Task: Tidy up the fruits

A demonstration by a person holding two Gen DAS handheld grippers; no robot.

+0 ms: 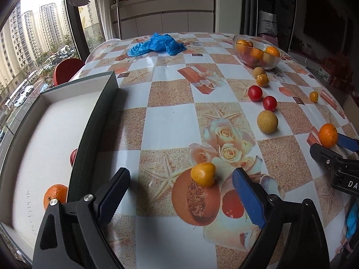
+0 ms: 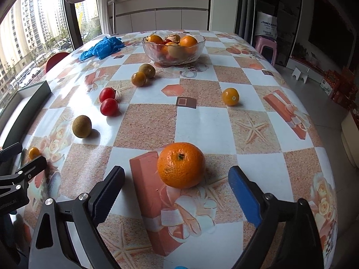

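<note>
While both tongs stand spread wide over the patterned surface (image 2: 197,121), neither one presses on any fruit. The left tongs (image 1: 181,179) point down at a small yellow-orange fruit (image 1: 203,174) that lies on the cloth between the two fingers, nearer the blue right-hand finger (image 1: 244,192) and apart from the dark left-hand one (image 1: 114,192). Just to the left of them sits an open box (image 1: 94,121) with a pale floor and dark green walls; one mandarin (image 1: 55,195) lies inside it near the close corner, and a red fruit (image 1: 73,157) shows partly behind the box wall.

The right tongs (image 2: 176,179) frame a large mandarin (image 2: 181,165) that rests on the surface with its stem scar up, clear of both fingers. From the left wrist view this same mandarin appears at the right edge with the right tongs around it.

Farther out, loose fruit lies in a rough line: a tan round fruit (image 2: 82,126), two red tomatoes (image 2: 109,107) side by side, and a pair of dull yellow-brown fruits (image 2: 139,79) touching each other close to a glass bowl (image 2: 148,47). A single yellow-orange fruit (image 2: 230,96) sits alone, well apart to the right. The bowl holds several orange and red fruits. Crumpled blue gloves (image 2: 101,48) lie at the far left of the surface, near the window.
</note>
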